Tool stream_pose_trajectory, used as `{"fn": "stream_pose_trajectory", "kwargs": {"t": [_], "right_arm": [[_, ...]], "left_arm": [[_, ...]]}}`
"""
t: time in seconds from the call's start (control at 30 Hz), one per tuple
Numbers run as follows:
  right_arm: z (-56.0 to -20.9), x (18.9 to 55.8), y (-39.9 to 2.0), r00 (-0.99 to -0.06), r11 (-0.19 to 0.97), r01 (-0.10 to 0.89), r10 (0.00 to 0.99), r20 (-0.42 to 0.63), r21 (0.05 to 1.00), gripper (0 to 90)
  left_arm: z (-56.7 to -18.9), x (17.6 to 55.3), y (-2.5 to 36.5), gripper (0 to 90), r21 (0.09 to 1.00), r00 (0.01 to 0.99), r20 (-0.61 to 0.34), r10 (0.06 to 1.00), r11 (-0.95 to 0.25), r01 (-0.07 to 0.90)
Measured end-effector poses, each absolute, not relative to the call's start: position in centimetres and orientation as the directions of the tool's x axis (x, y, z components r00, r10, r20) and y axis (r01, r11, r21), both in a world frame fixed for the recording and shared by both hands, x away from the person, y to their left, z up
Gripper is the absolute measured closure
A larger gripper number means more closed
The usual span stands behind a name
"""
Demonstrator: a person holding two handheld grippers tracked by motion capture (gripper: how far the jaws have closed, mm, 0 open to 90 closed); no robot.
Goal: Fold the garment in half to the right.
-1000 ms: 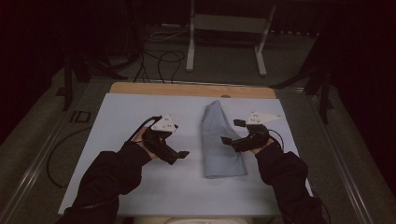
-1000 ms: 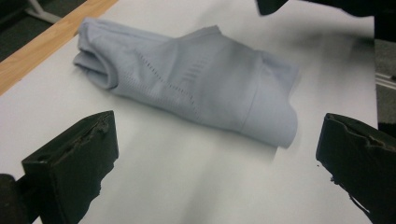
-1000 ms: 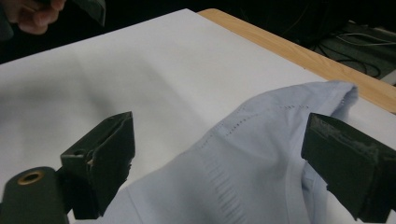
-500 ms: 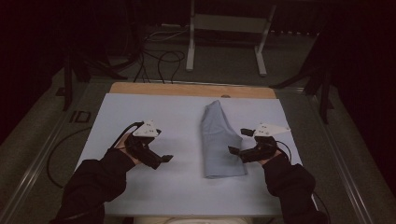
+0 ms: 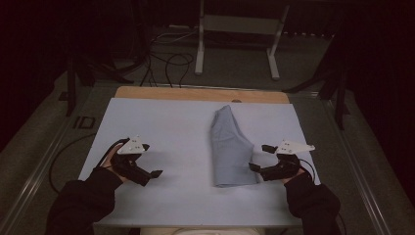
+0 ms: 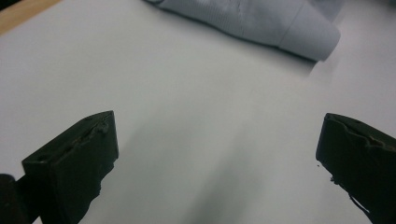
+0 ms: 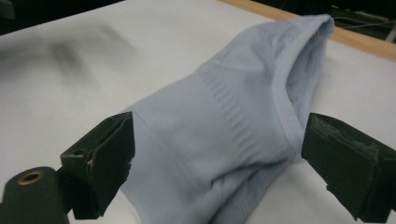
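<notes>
Since the pale sheet covers nearly all of the surface (image 5: 161,122), it seems laid out as a clean work area. The folded light-blue garment (image 5: 228,147) lies flat on it, directly ahead of the right tongs (image 5: 258,157) and well off to the side of the left tongs (image 5: 149,160). Both tongs are parted and empty. Each forearm comes in low, its tongs angled inward toward the garment.

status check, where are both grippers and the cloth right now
Left gripper open, over bare mat, clear of cloth. Right gripper open, jaws either side of the folded pale blue cloth, not closed on it. Nothing in the way.
</notes>
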State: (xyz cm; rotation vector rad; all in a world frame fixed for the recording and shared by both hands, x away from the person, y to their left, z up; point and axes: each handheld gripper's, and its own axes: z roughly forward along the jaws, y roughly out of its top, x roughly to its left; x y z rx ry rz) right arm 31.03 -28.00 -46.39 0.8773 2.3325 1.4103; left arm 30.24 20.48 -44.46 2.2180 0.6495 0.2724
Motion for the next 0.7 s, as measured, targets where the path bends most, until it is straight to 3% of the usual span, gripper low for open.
{"fn": "stream_pose_trajectory", "kwargs": {"t": [0.7], "right_arm": [[-49.0, 27.8, -29.6, -0.746, 0.347, 0.36, 0.665, 0.044, 0.866, 9.8]], "left_arm": [[-49.0, 26.7, 25.6, 0.0, 0.726, 0.788, -0.068, 0.612, -0.512, 0.46]]}}
